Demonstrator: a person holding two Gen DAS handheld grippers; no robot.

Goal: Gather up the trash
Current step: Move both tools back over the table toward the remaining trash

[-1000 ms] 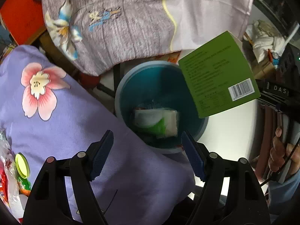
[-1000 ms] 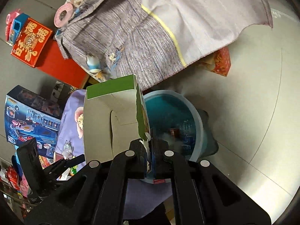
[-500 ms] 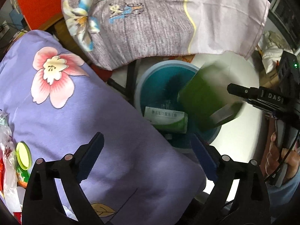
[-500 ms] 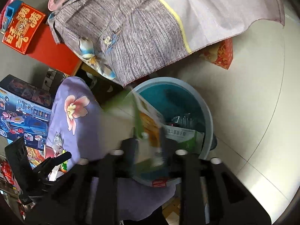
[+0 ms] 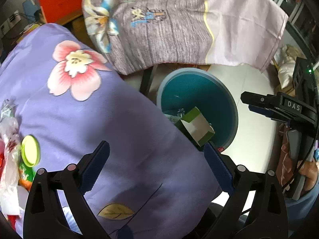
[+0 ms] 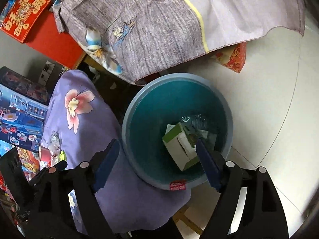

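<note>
Right wrist view: a round teal bin is seen from above on a pale tiled floor, pressed against the edge of a surface draped in a purple flowered cloth, apparently so that trash can be dropped straight in. Inside the bin a green and white carton lies tilted on a crumpled clear plastic bottle. The right gripper is held above the bin with its blue-padded jaws opening and nothing pressed between them; the carton lies beyond them, free in the bin. In the left wrist view, the left gripper is held wide apart over the purple cloth, empty, with the bin just past its tips. More trash waits at the cloth's far left edge: a yellow-green lid beside crinkled clear wrapping. A grey flowered cloth hangs over furniture behind the bin. The letters "DAS" are read on the side of the right gripper as seen from the left camera. A red box with large gold Chinese characters lies in the far corner, and a small red label on the bin's rim is too small to read.
</note>
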